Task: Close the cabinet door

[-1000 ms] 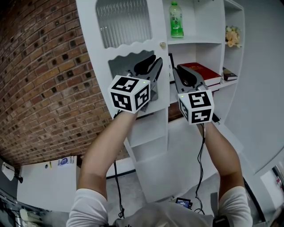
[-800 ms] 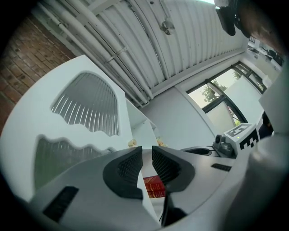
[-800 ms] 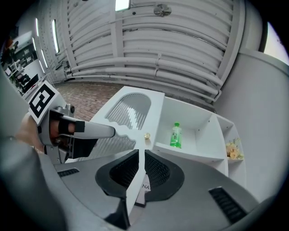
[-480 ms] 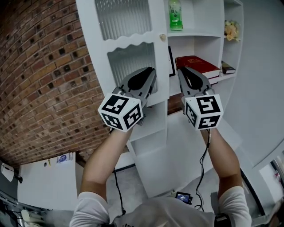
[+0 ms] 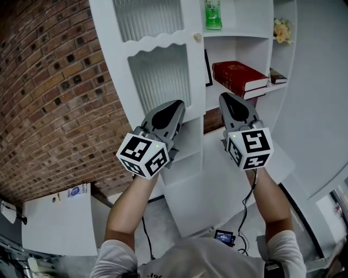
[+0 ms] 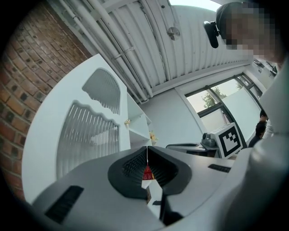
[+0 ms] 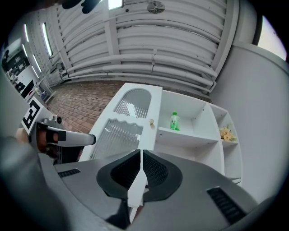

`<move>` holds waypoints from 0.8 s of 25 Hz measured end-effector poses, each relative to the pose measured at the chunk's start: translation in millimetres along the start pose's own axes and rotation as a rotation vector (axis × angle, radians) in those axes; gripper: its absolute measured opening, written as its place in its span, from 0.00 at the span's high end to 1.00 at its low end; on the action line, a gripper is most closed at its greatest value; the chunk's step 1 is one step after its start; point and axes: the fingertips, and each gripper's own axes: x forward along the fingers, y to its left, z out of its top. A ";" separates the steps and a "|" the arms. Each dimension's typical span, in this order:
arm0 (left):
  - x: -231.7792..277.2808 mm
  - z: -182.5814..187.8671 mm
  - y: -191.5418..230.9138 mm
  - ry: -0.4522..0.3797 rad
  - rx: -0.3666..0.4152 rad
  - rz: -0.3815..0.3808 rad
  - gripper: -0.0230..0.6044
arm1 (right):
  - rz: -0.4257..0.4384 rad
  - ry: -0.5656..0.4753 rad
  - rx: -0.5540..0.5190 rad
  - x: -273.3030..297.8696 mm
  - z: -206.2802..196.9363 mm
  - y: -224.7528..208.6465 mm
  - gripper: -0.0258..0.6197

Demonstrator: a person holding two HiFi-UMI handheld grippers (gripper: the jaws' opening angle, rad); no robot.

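Observation:
The white cabinet door [image 5: 157,76] has two ribbed glass panels and a small round knob [image 5: 197,37]. It lies flush with the cabinet front, beside the open shelves. My left gripper [image 5: 176,103] hangs in front of the door's lower edge, apart from it. Its jaws have just been closing and now meet with nothing between them. My right gripper [image 5: 225,96] is level with it, below the shelf with the books. Its jaws have also been closing, with the tips together and empty. The left gripper view shows my left gripper [image 6: 147,148] and the door [image 6: 90,131]; the right gripper view shows my right gripper [image 7: 142,152] and the knob [image 7: 151,122].
A green bottle [image 5: 212,14] stands on the upper shelf, red books [image 5: 239,76] lie on the shelf below, and flowers [image 5: 281,30] sit at the far right. A brick wall [image 5: 49,98] rises on the left above a low white unit [image 5: 54,222]. A small device [image 5: 224,237] with cables lies on the floor.
Both grippers have sunk from in front of the door's lower glass panel to below it. The left jaws have gone from wide open to shut, and the right jaws have narrowed to shut.

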 end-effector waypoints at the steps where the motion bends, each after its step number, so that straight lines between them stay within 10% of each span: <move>1: -4.5 -3.6 -0.4 0.002 -0.009 0.003 0.94 | 0.001 0.007 0.004 -2.6 -4.0 1.8 0.90; 20: -64.0 -60.7 -5.5 0.071 -0.095 0.061 0.95 | 0.011 0.097 0.051 -39.6 -57.9 27.7 0.91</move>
